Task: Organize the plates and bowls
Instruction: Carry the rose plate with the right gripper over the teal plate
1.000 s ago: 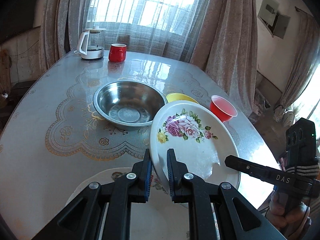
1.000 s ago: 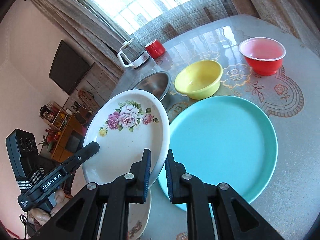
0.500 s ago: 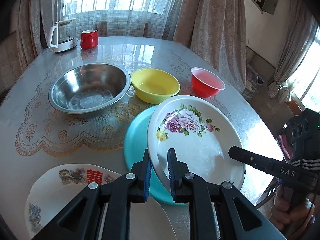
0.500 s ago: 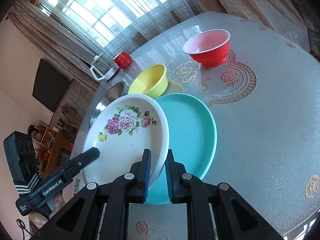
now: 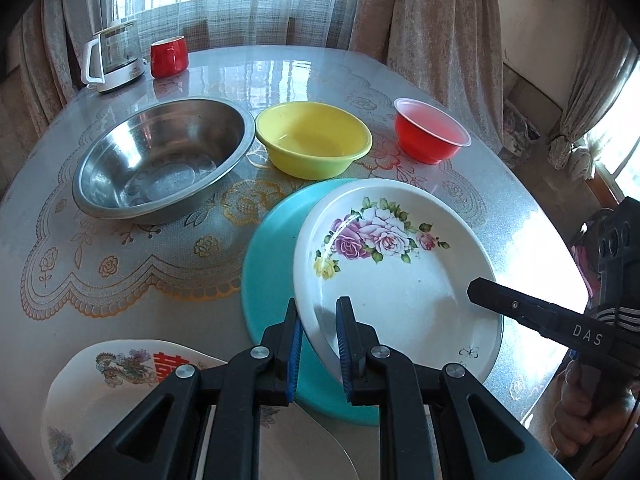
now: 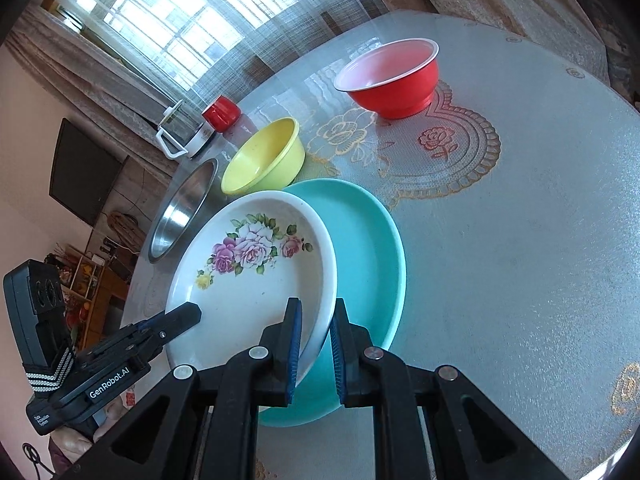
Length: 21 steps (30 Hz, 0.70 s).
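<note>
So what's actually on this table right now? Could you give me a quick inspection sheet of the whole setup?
Surface: round table under a glossy cloth with gold floral lace print.
Job's things: floral plate over the teal plate; steel bowl, yellow bowl and red bowl in a row behind; a printed plate at the near edge.
Clutter: glass kettle and red mug at the far edge.
Grippers: left gripper and right gripper each clamp the floral plate's rim, on opposite sides.
Cables: a thin one at the lower left corner of the right wrist view.
Surroundings: curtained windows, a wall television, shelves.
</note>
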Motion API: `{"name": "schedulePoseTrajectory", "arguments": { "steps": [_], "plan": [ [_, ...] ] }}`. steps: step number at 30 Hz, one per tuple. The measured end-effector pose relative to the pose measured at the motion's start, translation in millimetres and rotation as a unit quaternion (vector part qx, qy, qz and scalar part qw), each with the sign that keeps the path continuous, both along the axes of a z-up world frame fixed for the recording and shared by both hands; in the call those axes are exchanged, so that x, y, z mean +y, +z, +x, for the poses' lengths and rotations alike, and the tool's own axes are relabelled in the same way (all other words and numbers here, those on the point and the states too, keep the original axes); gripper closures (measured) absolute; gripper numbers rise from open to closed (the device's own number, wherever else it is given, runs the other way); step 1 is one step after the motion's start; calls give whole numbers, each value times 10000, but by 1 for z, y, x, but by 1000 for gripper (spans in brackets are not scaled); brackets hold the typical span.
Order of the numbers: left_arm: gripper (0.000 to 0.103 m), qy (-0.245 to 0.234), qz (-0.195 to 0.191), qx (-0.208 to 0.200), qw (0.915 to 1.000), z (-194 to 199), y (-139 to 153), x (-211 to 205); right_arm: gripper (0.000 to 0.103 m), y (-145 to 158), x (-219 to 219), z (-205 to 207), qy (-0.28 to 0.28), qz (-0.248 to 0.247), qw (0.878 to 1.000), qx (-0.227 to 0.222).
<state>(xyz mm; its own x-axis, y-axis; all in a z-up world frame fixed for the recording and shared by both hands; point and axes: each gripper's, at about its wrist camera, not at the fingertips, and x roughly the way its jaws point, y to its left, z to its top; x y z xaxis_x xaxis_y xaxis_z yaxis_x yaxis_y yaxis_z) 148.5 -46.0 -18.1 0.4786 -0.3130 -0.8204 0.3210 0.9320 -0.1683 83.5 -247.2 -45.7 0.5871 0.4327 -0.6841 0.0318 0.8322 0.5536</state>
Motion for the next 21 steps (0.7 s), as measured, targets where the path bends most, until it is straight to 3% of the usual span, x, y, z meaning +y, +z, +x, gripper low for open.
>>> {"name": "schedulePoseTrajectory", "arguments": {
  "steps": [13,21],
  "plan": [
    [86,-27,258,178,9995,11,-14,-3,89,-10,4,12,30,-207,9996,189],
    [86,-41,457,127,9989,11,-16,-7,89,-4,13,14,71,-763,9970,82]
  ]
}}
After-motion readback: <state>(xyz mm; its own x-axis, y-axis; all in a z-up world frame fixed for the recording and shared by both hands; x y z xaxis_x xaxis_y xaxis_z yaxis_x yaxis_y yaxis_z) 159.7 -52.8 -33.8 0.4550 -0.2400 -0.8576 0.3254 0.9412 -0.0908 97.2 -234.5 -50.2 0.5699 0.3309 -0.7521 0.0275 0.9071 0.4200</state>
